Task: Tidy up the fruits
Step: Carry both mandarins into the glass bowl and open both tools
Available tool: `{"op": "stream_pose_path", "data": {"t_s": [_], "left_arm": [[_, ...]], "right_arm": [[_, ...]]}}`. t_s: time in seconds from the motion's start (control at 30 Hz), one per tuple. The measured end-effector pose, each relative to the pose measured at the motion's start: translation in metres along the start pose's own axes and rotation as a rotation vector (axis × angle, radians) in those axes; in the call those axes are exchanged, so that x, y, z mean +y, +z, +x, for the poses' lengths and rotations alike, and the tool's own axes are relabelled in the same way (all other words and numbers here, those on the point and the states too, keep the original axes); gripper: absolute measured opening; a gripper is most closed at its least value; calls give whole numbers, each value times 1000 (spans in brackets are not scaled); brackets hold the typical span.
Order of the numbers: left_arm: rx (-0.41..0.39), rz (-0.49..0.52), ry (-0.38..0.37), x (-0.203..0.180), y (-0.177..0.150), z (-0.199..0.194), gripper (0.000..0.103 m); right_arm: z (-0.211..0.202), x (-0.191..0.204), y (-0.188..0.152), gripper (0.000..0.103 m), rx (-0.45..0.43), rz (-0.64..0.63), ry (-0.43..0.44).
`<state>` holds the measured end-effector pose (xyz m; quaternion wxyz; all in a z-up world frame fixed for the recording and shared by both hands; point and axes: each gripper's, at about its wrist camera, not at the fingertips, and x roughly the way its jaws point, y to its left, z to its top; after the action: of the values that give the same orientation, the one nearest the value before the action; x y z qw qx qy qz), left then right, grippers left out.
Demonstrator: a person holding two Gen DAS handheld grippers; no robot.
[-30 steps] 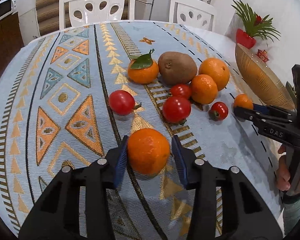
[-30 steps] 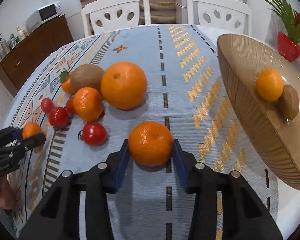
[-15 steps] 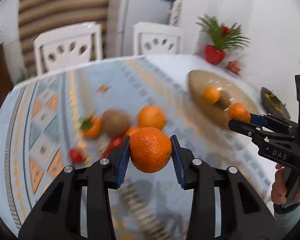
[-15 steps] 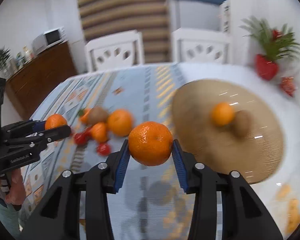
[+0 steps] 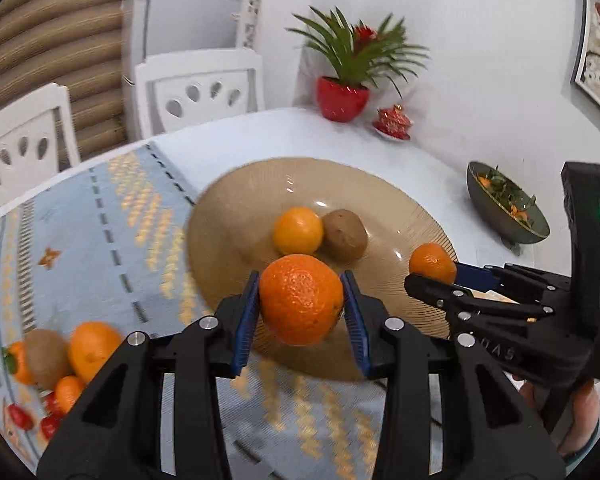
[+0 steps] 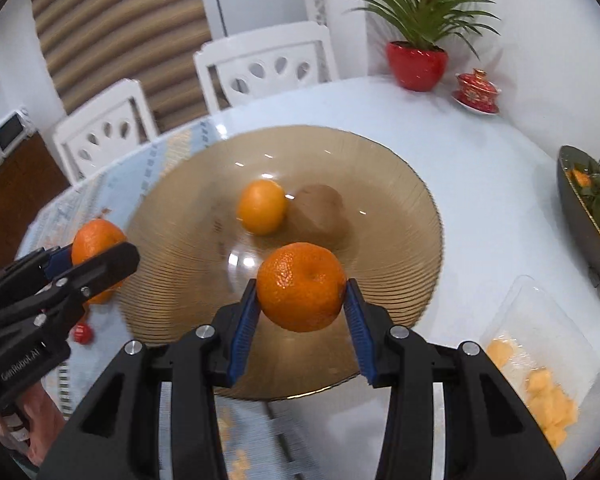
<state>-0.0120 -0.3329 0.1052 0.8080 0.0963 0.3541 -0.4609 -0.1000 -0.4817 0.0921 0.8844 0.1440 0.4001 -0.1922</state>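
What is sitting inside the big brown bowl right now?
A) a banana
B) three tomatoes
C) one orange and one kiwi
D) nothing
C: the right wrist view shows just an orange and a kiwi side by side in the brown bowl; the two oranges gripped by the tools have not been set down.

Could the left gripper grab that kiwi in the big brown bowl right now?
Probably not: the left gripper is shut on a mandarin, so its jaws are full, though nothing covers the kiwi in the bowl.
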Motion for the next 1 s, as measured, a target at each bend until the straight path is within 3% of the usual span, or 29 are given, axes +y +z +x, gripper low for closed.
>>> {"op": "stream_pose_path", "data": {"t_s": [0.33,0.43,0.47,0.53,0.77,1.0], "left_arm": [[53,38,29,-19,2,42,41],[42,36,24,-19,4,42,44],[36,38,24,-20,5,41,53],[19,40,30,-20,6,36,60],[1,7,29,-11,0,10,62],[-33,-67,58,14,-21,-38,62]], "right_arm": [[22,-16,1,42,41,14,-40],[21,-17,3,45,34,15,-52],[19,-17,4,49,26,15,-57],[12,-18,4,58,-1,10,-89],[-7,-1,-3,57,-32,-36,-75],[-20,41,-19,58,-48,-106,33]]}}
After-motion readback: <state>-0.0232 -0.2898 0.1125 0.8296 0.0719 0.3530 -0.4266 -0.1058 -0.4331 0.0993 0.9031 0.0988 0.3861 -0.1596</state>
